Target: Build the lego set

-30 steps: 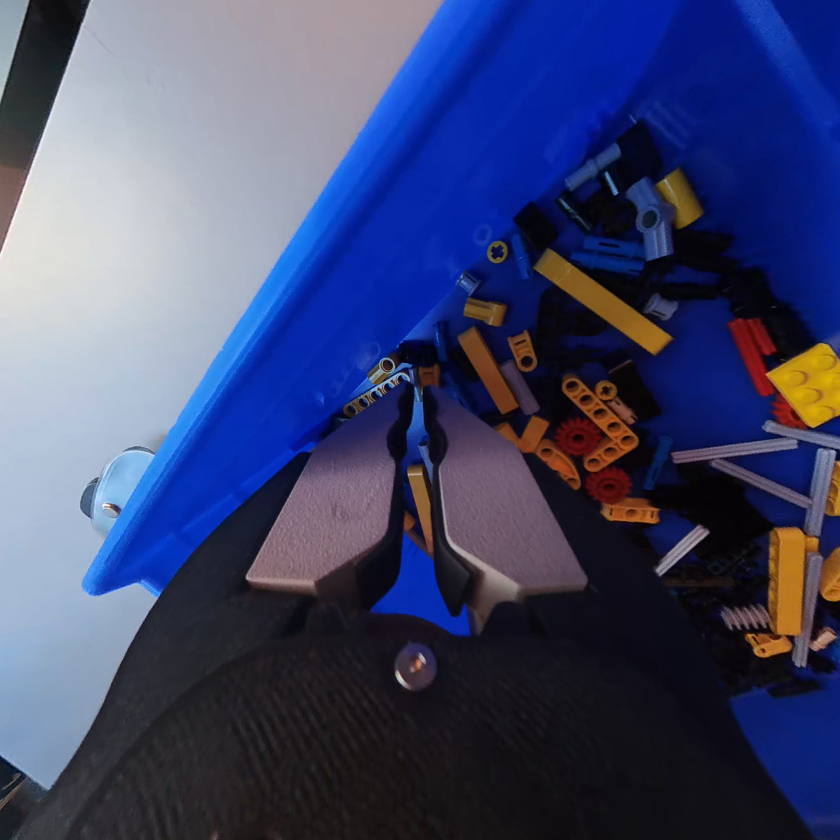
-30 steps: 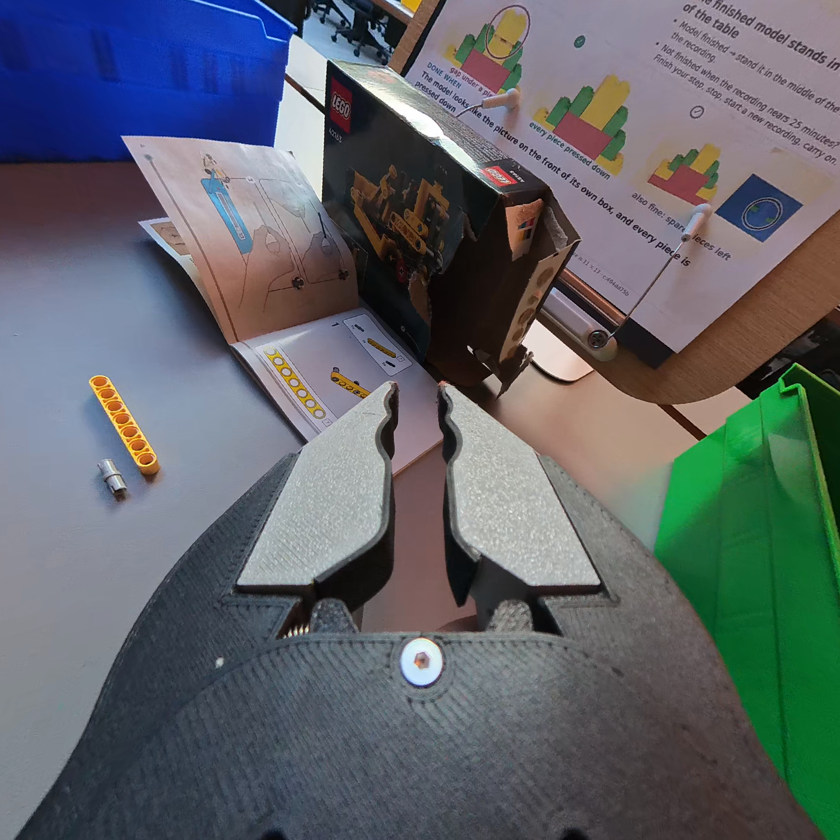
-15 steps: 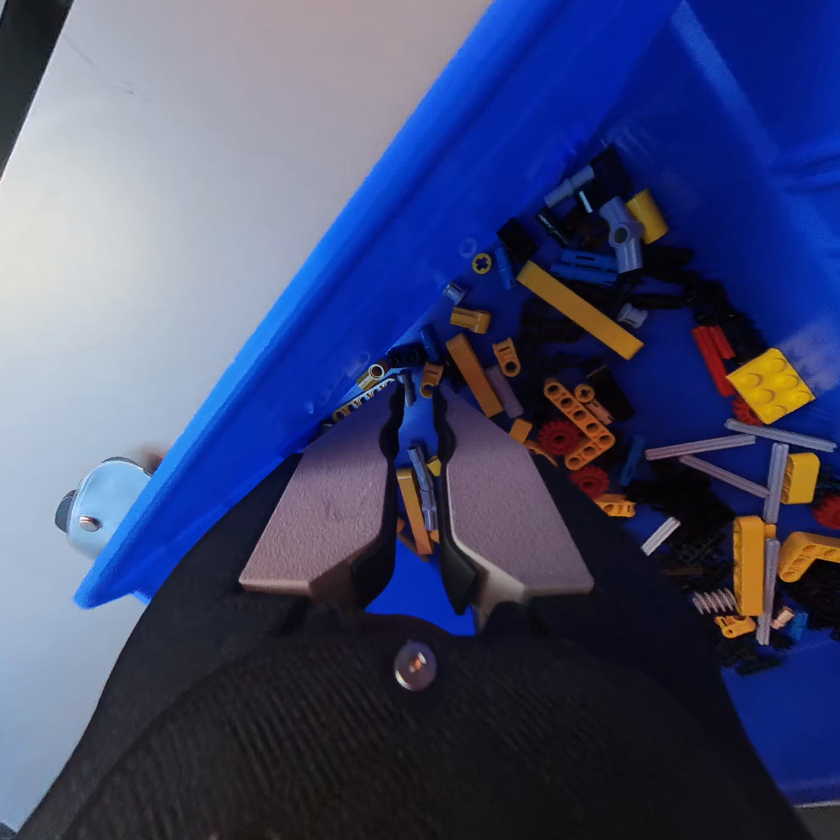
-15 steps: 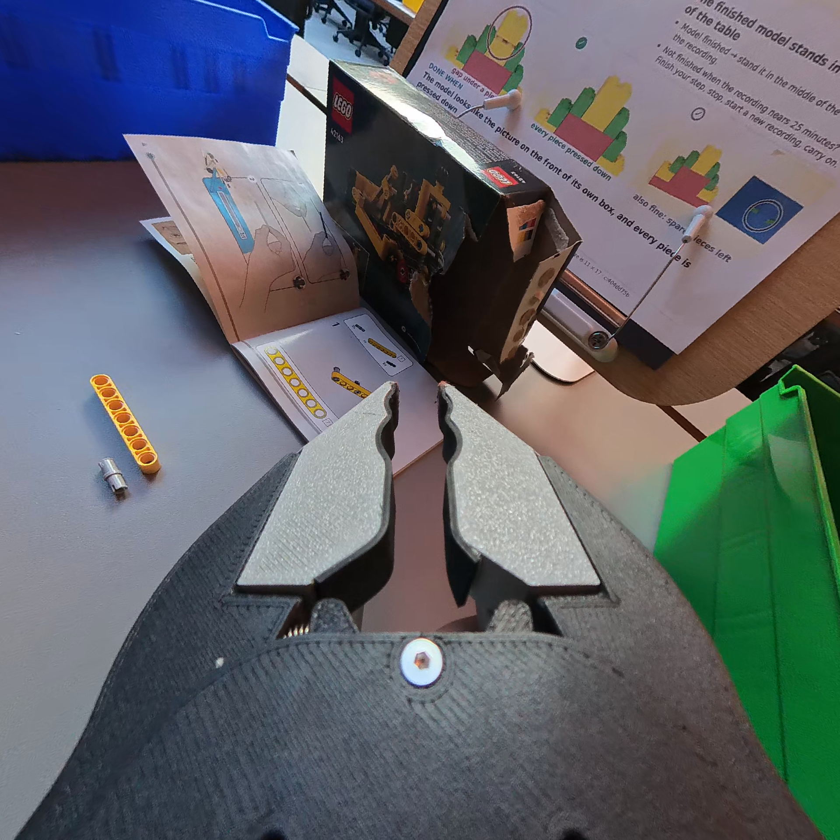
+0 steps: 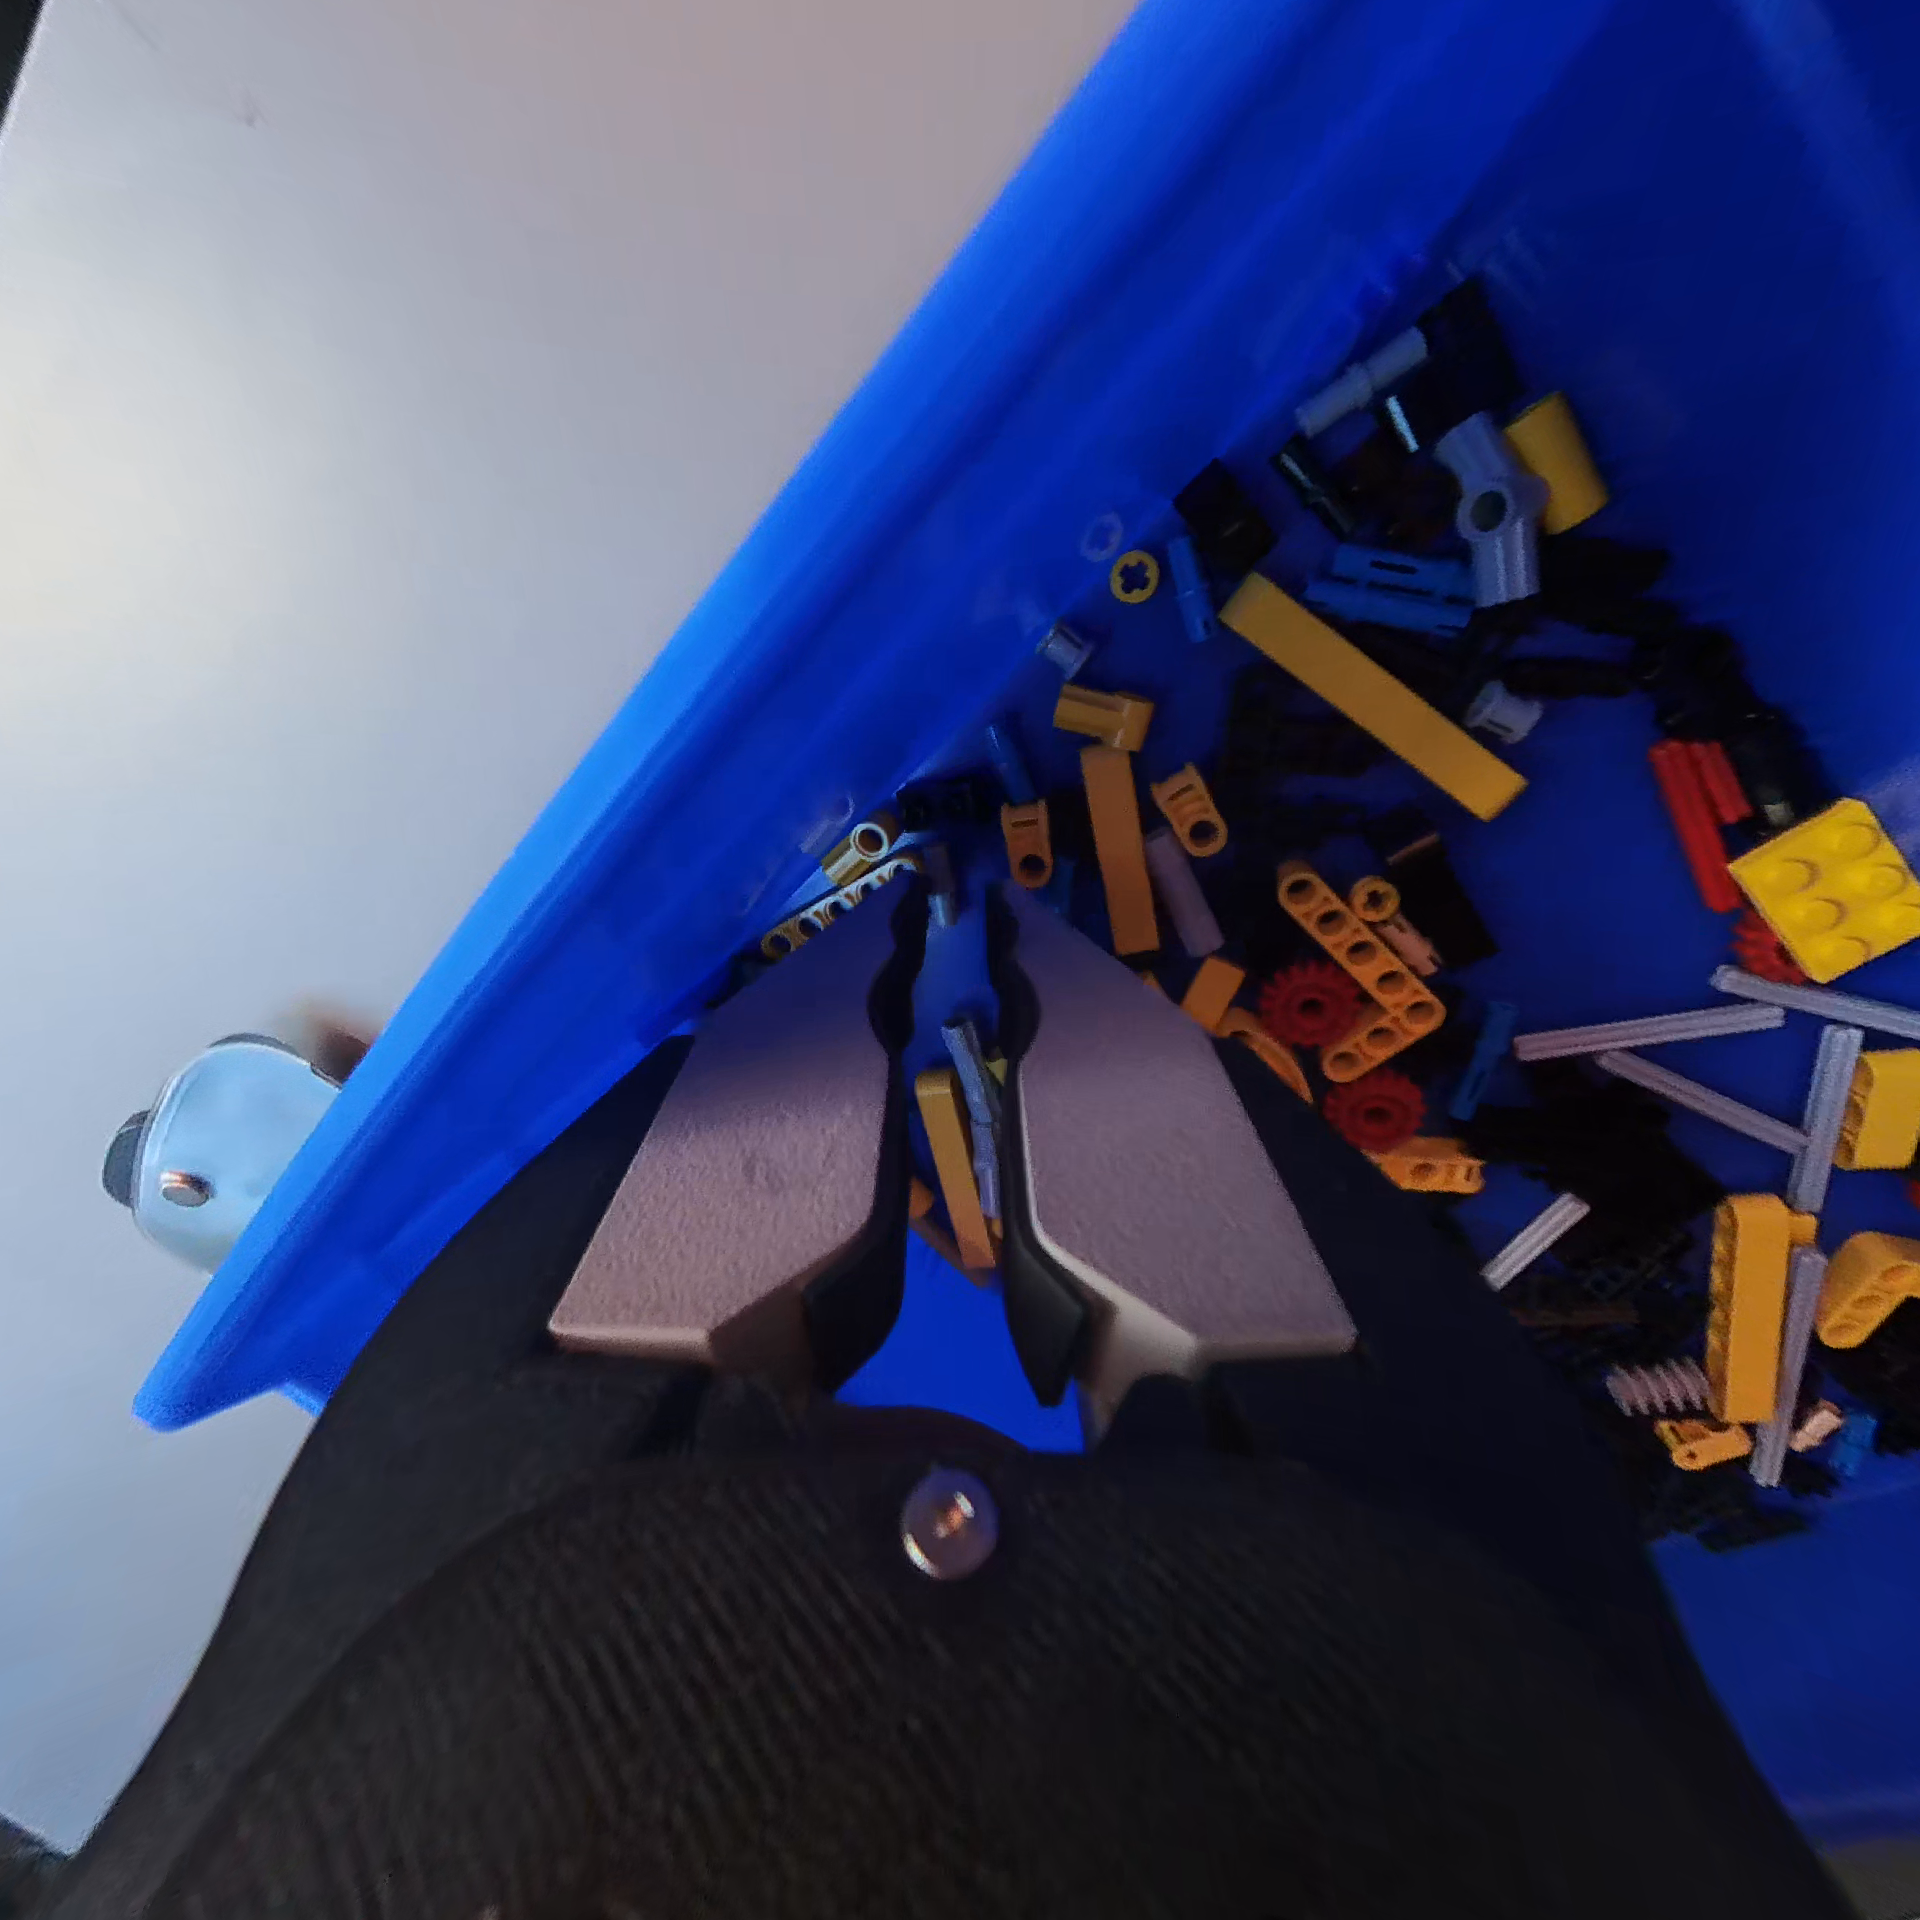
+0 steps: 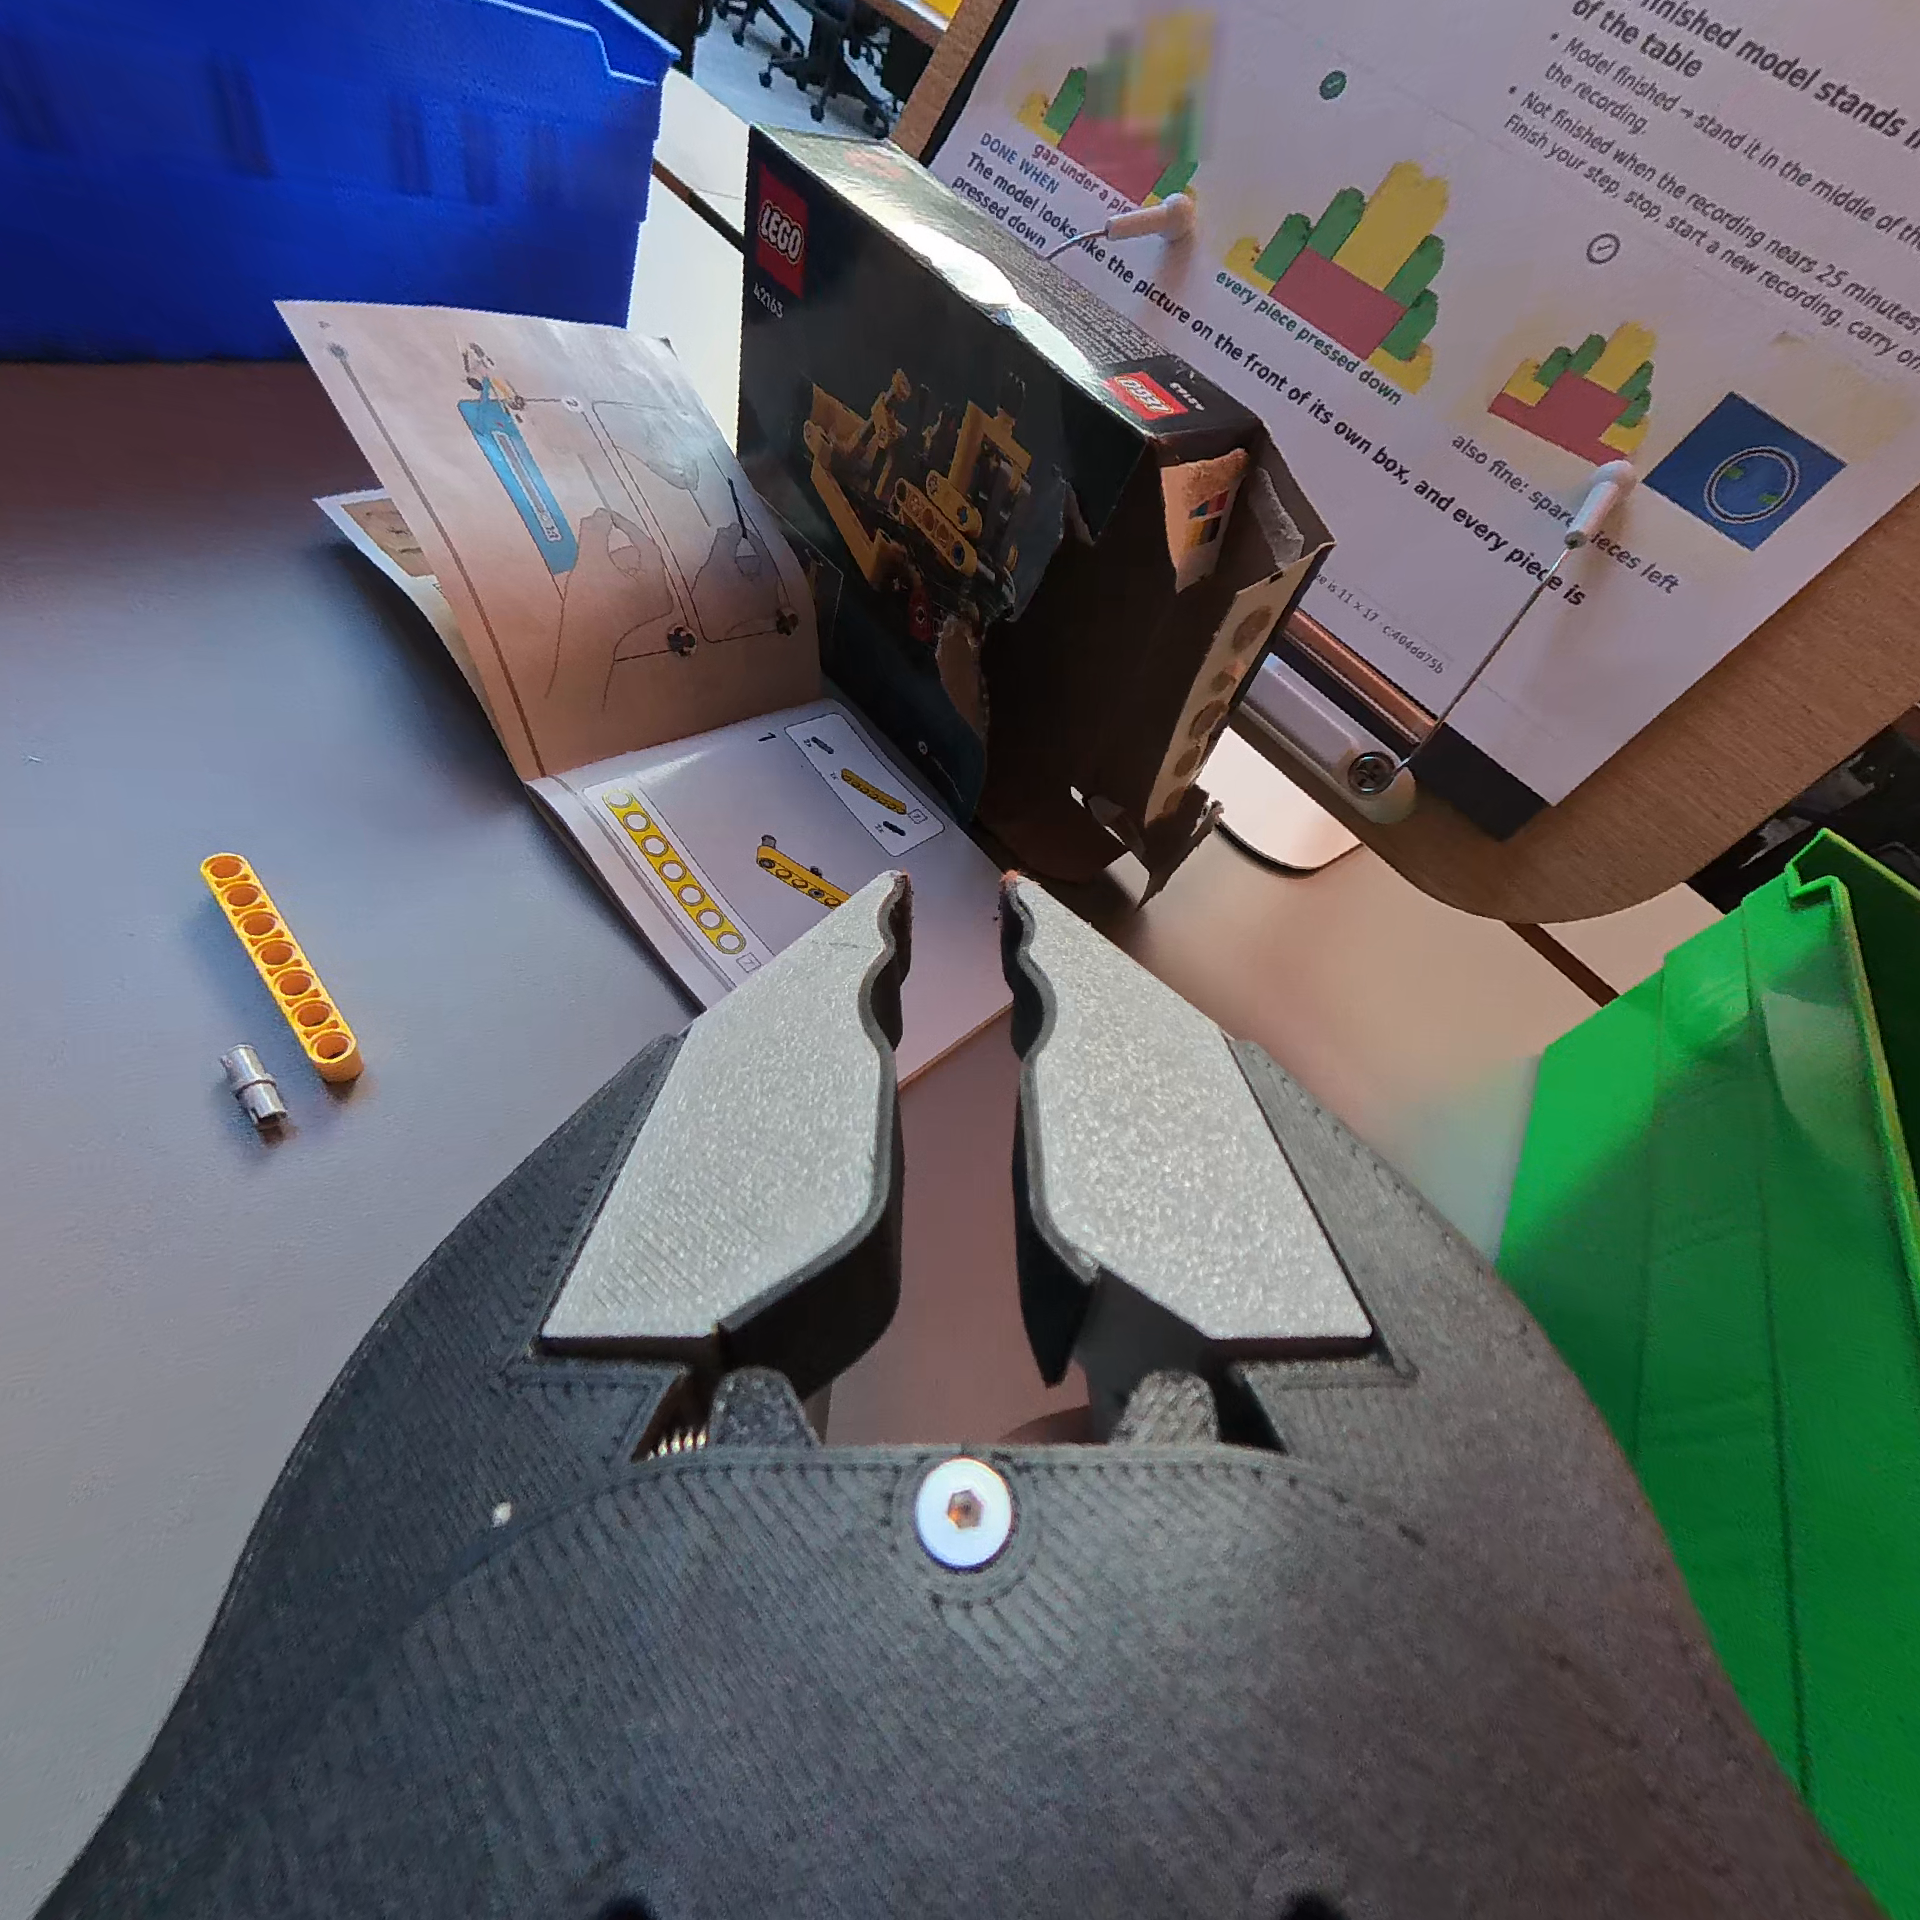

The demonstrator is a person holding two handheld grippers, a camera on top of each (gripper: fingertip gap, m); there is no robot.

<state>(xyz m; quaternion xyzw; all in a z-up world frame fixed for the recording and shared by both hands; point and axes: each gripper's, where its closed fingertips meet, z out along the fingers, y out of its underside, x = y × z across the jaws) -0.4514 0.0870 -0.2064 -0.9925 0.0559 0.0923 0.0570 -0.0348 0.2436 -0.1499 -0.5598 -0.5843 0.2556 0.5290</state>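
Note:
My left gripper (image 5: 953,902) reaches into the blue bin (image 5: 935,520) near its left wall. Its jaws are a little apart and hold nothing. A small grey pin (image 5: 941,888) lies just past the tips. A grey axle (image 5: 977,1091) and a yellow piece (image 5: 951,1153) lie on the bin floor below the gap. Several loose yellow, black, red and grey parts fill the bin, among them a long yellow tile (image 5: 1371,707). My right gripper (image 6: 953,883) is open and empty above the table, over the instruction booklet (image 6: 665,665). A yellow beam (image 6: 281,966) and a grey pin (image 6: 252,1084) lie on the table to its left.
The set's box (image 6: 997,499) stands behind the booklet. A poster board (image 6: 1558,260) leans at the back right. A green bin (image 6: 1714,1247) is close on the right. The blue bin (image 6: 312,177) shows at the back left of the right wrist view. Left tips to right tips: about 45 cm. My left gripper is the nearer one to the long yellow tile (image 5: 1371,707): about 7 cm, against 35 cm.
My left gripper's jaws have opened from nearly shut to a little apart, and it has shifted slightly over the bin's parts. The right gripper has not moved.

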